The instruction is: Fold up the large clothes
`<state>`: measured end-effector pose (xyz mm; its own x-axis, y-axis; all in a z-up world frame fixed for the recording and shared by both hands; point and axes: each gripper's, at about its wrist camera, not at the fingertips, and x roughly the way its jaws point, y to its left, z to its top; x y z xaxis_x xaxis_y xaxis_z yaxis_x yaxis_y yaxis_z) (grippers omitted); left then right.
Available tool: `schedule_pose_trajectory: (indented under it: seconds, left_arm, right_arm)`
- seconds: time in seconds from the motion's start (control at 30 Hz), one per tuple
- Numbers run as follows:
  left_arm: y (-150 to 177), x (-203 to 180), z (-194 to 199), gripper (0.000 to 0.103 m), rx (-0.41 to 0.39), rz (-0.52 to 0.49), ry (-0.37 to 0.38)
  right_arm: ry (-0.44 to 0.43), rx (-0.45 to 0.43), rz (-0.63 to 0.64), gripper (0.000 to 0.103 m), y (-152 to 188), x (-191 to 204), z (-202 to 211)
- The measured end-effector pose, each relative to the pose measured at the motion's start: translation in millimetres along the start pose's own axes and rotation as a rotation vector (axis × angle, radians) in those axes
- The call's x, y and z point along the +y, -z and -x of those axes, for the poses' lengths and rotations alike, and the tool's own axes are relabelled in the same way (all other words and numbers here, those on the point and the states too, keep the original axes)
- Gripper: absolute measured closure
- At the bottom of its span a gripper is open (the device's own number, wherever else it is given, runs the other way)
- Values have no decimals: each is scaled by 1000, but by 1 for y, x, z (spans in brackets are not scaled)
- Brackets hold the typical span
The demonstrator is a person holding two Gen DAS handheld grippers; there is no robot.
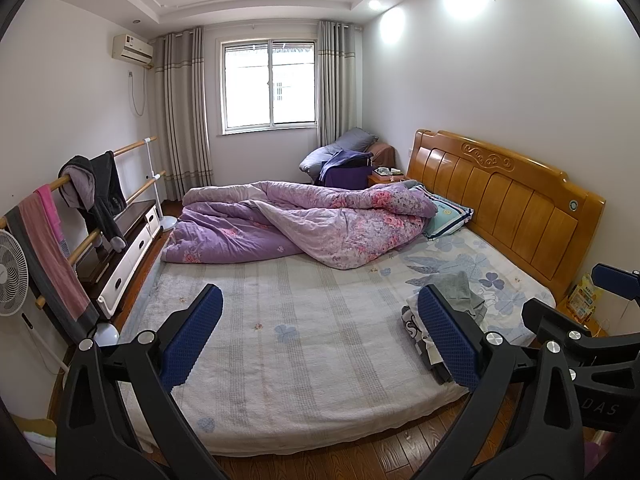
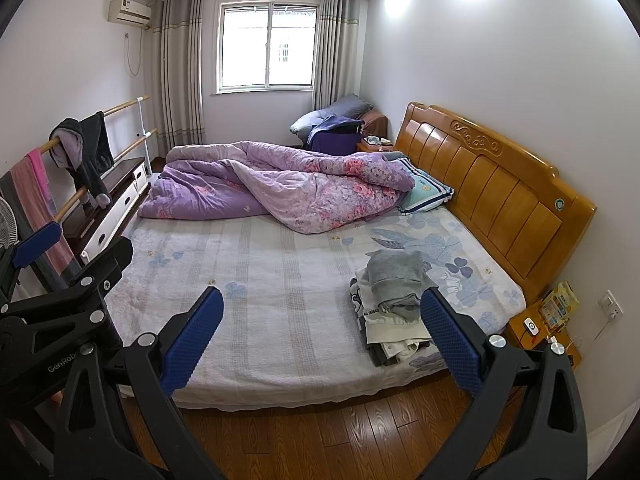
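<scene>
Bedroom daylight from the window [image 2: 267, 46] falls on a wide bed [image 2: 280, 280] with a wooden headboard [image 2: 492, 192]. Over the bed's far half sprawls a rumpled purple quilt [image 2: 280, 188]. On the near corner by the headboard sits a stack of folded clothes [image 2: 394, 304], a grey piece on top. Both grippers hover over the wooden floor [image 2: 340, 432] at the bed's foot: the left hand-held gripper [image 1: 320, 336] and the right hand-held gripper [image 2: 322, 340] are spread wide, holding nothing.

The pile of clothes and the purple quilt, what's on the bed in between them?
Nothing but bare sheet lies between the pile of clothes and the purple quilt. The right wrist view shows this best.
</scene>
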<state>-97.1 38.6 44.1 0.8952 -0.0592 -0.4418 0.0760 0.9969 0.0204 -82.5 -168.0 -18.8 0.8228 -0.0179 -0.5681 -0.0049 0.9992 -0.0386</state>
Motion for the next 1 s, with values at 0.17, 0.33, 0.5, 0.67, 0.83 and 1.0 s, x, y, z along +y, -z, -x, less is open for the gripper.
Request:
schedule_pose_trajectory:
  seconds: [0.17,0.33,0.5,0.67,0.83,1.0]
  left_arm:
    - [-1,-1,-2,5,3,0,0]
    - [0,-1,-2,5,2,-1,1]
    - [-1,-1,-4,5,3,-3,2]
    - [-2,0,-4,5,4,-2,2]
    - [-2,0,-7,5,6,-4,2]
    - [2,2,-10,5,11,-3,-2]
  right_arm:
    - [-3,3,1,8,-1,0,-3]
    - [-4,4,0,8,-1,1,-3]
    - [-4,5,0,8,-1,1,-3]
    - [-5,6,-1,8,-1,2,-3]
    - [-5,7,-1,8,-2,2,-3]
    - [-11,13,-1,8,0,5,-4]
